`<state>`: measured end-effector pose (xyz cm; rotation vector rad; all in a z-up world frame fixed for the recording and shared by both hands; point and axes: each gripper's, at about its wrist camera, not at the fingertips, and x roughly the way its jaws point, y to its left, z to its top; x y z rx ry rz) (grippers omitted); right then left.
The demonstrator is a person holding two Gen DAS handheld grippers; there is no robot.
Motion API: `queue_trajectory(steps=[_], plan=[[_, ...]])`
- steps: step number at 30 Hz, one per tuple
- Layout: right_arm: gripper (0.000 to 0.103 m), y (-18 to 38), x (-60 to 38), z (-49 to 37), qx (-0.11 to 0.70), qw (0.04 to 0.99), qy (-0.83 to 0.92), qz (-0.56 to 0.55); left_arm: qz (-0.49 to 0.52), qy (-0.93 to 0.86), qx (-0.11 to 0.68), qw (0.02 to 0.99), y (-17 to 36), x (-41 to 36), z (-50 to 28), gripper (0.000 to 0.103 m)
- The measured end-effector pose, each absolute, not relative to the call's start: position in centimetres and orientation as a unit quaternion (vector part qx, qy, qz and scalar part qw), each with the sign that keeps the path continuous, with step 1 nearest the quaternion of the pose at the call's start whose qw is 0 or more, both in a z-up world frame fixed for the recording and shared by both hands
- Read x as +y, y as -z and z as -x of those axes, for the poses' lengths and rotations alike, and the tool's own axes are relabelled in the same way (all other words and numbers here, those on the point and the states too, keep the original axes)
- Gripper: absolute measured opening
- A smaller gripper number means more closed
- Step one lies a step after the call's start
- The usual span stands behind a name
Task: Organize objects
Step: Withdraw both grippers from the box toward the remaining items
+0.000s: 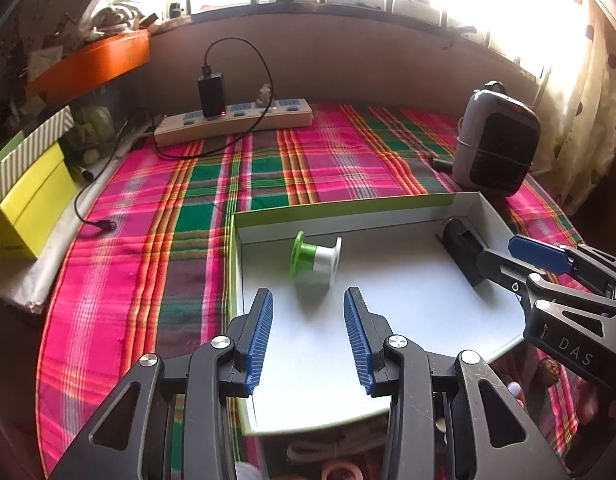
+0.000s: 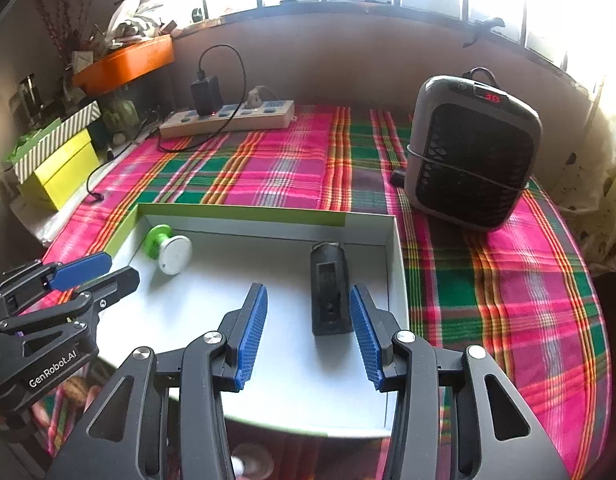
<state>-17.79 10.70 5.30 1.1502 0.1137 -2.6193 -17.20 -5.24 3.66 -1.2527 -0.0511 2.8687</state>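
- Left gripper hangs with jaws apart, empty; the green-and-white spool lies at its twelve o'clock in the white box.
- Right gripper, jaws parted, straddles the black block without pinching it.

Green-and-white spool in white box

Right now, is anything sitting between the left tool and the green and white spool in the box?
Nothing visible. The left tool is open above the bare white floor of the box, and the spool lies on its side just beyond the fingertips. The black block lies off to the right, by the right tool.
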Motion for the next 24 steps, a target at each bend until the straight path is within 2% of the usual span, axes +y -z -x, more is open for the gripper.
queue_trajectory(steps=[24], plan=[[0.044,-5.6,11.6,11.5,0.025,0.142,0.911,-0.386,0.387,-0.922,-0.006,-0.033,-4.0,-4.9,10.5,0.035]])
